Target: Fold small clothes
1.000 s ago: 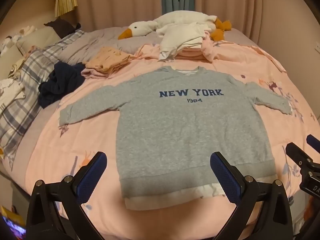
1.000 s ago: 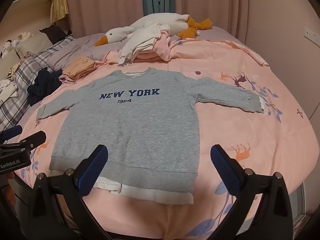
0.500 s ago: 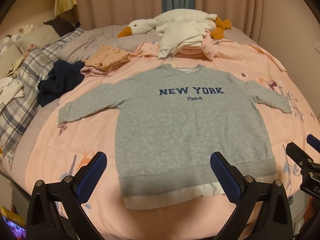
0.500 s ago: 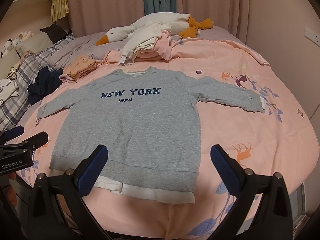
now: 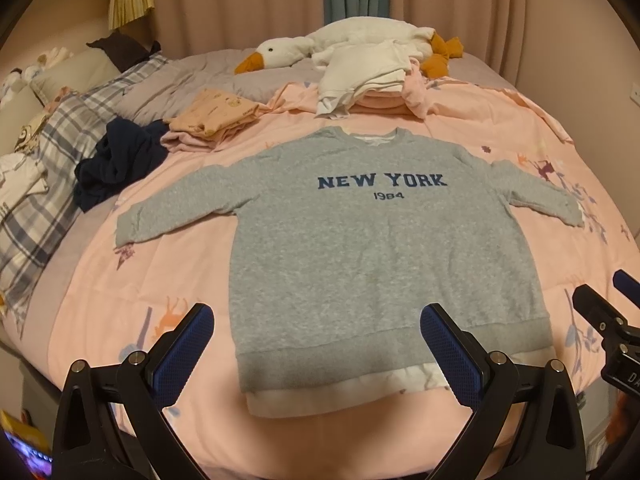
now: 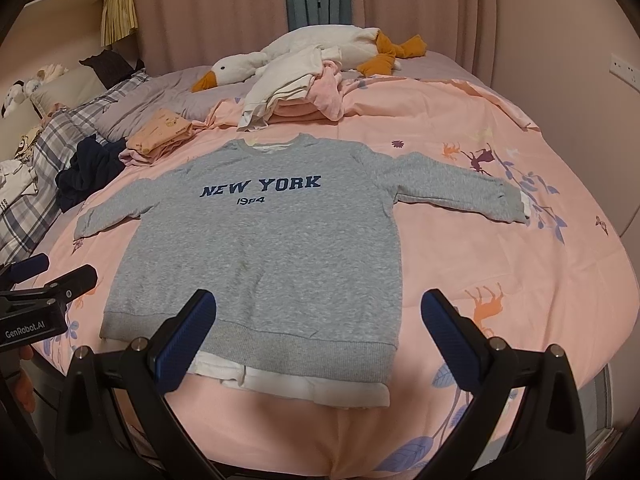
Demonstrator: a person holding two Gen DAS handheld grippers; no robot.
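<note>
The left gripper [image 5: 316, 348] hangs with its blue-padded jaws spread wide and nothing between them, above the near hem of the grey NEW YORK sweatshirt [image 5: 372, 248]. The right gripper [image 6: 318, 338] is likewise agape and empty, over the hem toward the garment's right corner. Neither touches cloth.

The sweatshirt lies face up and flat on the pink printed duvet [image 6: 500, 280], in the middle of the bed, collar at 12 o'clock and hem at 6 o'clock. In the left wrist view one sleeve runs out toward 9 o'clock and the other toward 3 o'clock. A white inner layer [image 6: 320, 388] shows below the ribbed hem and at the neckline; whether it is sewn in or a separate shirt is hard to tell from here.

The fold seems not yet begun. To do it well, each gripper would best pinch a sleeve near the cuff, taking only the sleeve and not the duvet beneath, and lay it across the chest. Then both can take the hem corners, catching the grey rib and white layer together, and carry them to the collar. The fleece looks thick and soft, so a shallow pinch may slip.

Folded peach clothes [image 5: 212, 114] sit at 10 o'clock, a white and pink pile [image 5: 368, 80] at 12 o'clock, well apart.
</note>
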